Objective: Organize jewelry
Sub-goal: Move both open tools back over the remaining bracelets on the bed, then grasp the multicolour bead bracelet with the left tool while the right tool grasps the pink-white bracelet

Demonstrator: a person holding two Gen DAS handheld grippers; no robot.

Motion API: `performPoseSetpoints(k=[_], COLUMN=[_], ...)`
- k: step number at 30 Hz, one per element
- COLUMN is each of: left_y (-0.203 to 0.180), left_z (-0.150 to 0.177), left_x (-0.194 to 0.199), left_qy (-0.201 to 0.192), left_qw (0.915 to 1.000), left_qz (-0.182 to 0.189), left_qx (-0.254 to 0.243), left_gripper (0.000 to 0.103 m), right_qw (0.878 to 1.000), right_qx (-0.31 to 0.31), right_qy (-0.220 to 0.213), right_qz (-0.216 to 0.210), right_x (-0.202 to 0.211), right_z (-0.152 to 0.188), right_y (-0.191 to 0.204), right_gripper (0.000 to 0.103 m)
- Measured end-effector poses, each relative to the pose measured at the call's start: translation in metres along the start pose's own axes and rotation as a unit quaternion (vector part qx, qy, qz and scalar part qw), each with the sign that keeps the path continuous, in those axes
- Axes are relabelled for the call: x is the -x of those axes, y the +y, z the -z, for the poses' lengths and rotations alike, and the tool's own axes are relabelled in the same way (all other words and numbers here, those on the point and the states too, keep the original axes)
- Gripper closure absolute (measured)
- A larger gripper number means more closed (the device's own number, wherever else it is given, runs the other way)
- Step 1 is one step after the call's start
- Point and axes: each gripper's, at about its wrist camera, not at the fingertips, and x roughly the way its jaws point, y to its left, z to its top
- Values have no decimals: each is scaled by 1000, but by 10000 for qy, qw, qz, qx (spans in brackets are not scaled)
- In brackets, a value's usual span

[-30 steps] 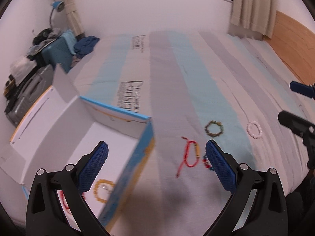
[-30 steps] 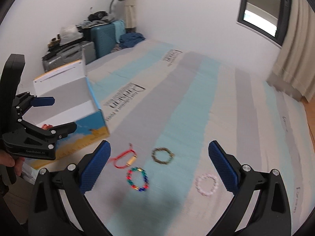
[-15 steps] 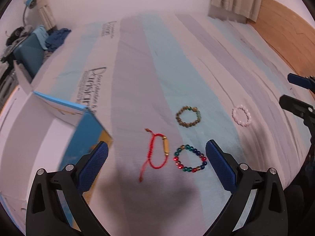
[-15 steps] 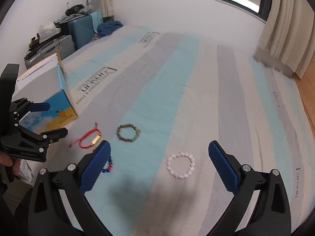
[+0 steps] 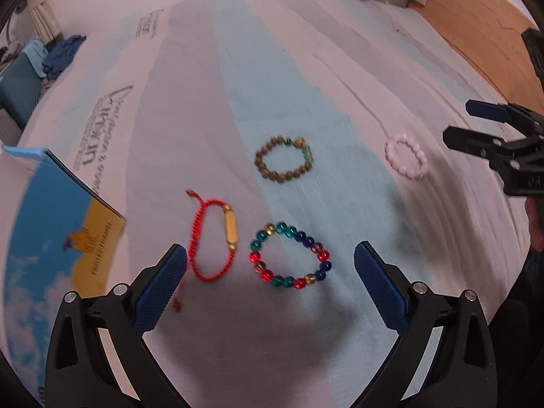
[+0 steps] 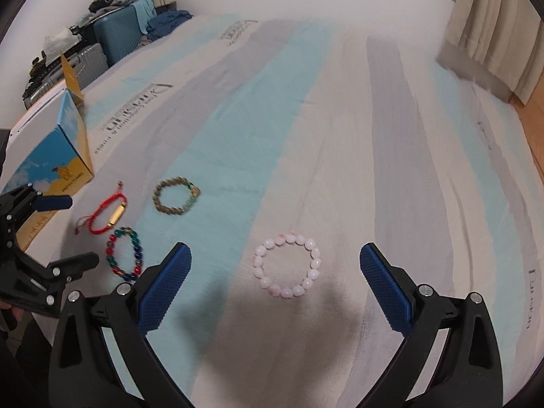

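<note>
Four bracelets lie flat and well apart on the striped bedsheet (image 6: 340, 108). In the left wrist view, the multicoloured glass-bead bracelet (image 5: 288, 255) sits between the spread fingers of the left gripper (image 5: 270, 287), the red cord bracelet with a gold tube (image 5: 215, 234) just beside it at 9 o'clock, the brown wooden-bead bracelet (image 5: 284, 164) at 12 o'clock, and the pink bead bracelet (image 5: 406, 155) toward 2 o'clock. In the right wrist view, the pink bead bracelet (image 6: 287, 265) lies centred ahead of the right gripper (image 6: 275, 273), whose jaws likewise stand wide apart and hold nothing. The blue-and-yellow cardboard box (image 6: 59, 156) stands at 9 o'clock, beyond the cord bracelet, and is judged to be the receptacle. All four pieces are probably light; the beaded loops are likely limp on their strings, with smooth, round beads that may slip or roll, so a pinch across one side of the loop, closing squarely on a bead or two, seems the surest hold. The cord bracelet is soft throughout; its rigid gold tube offers the firmest purchase.
</note>
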Motion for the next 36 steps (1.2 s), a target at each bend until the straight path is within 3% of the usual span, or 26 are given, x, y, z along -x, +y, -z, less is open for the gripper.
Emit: performPoseSetpoints(k=[8, 20, 30, 36], left_y=[-9, -5, 0, -2], left_z=[12, 20, 23, 23], left_x=[-29, -47, -45, -47], left_qy=[304, 369, 363, 418], left_qw=[9994, 9985, 9983, 9981], left_qz=[106, 185, 176, 141], left_qx=[121, 359, 418, 428], left_gripper=[13, 19, 30, 25], right_qw=[9994, 9972, 9958, 9956], right_qx=[-182, -350, -453, -442], right_qy=[264, 649, 782, 815], right_qz=[-106, -123, -166, -146], right_x=[-29, -65, -82, -92], right_z=[11, 28, 32, 29], right_y=[-20, -40, -46, -46], right_gripper=[20, 40, 41, 39])
